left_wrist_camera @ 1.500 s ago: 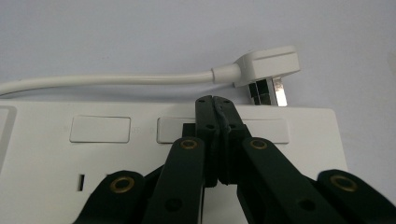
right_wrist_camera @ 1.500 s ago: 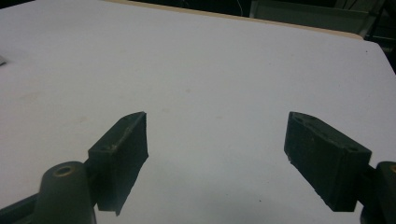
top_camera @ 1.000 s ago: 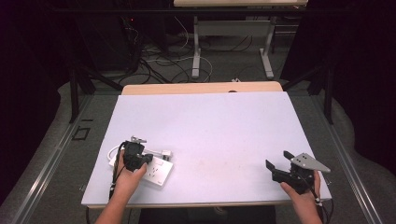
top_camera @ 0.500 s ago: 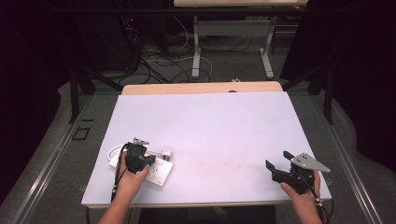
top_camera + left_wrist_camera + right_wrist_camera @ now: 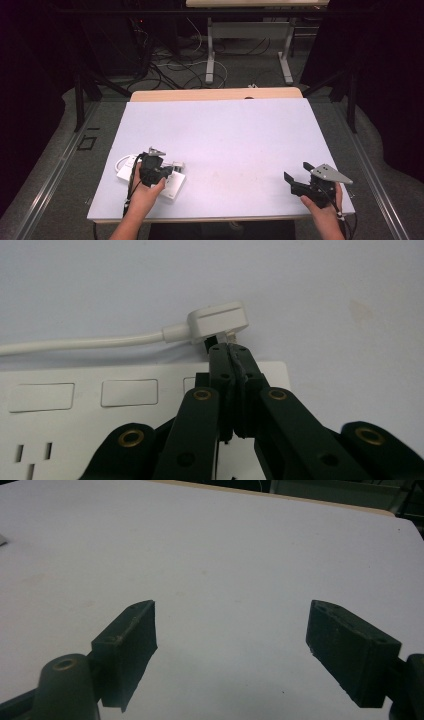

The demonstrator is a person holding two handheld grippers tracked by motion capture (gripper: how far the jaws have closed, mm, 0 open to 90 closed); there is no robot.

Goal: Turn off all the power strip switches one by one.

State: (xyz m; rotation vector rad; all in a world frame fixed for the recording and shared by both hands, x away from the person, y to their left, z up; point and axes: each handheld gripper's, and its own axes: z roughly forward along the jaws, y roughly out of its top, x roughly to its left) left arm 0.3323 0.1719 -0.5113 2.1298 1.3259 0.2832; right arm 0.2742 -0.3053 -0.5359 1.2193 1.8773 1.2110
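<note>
Presently catalogued: one white power strip, lying flat near the front left corner of the table, with a white plug and its white cord at the strip's far edge.

Left gripper: jaws pressed together, tips meeting right at the underside of the plug, where its prongs met the strip. Whether they actually pinched a prong or merely touched it could not be told; the contact point was dark and small. In the high view this gripper sat over the strip, held by the left hand.

Right gripper: jaws wide apart, holding nothing, above bare tabletop; in the high view it rested near the front right corner, well apart from the strip.

Step in hand, as judged: working the plug at the strip. Advice: keep the closed tips low against the plug's base, move straight along the prongs without twisting, and bring the idle gripper across to steady the strip, since a light strip would likely lift or slide.

Views compared: the left gripper view gave the plug, the cord's run and the strip's blank switch plates and socket slots; the high view gave the separation of the two hands and the strip's place on the table, but left the plug a small pale blur.
</note>
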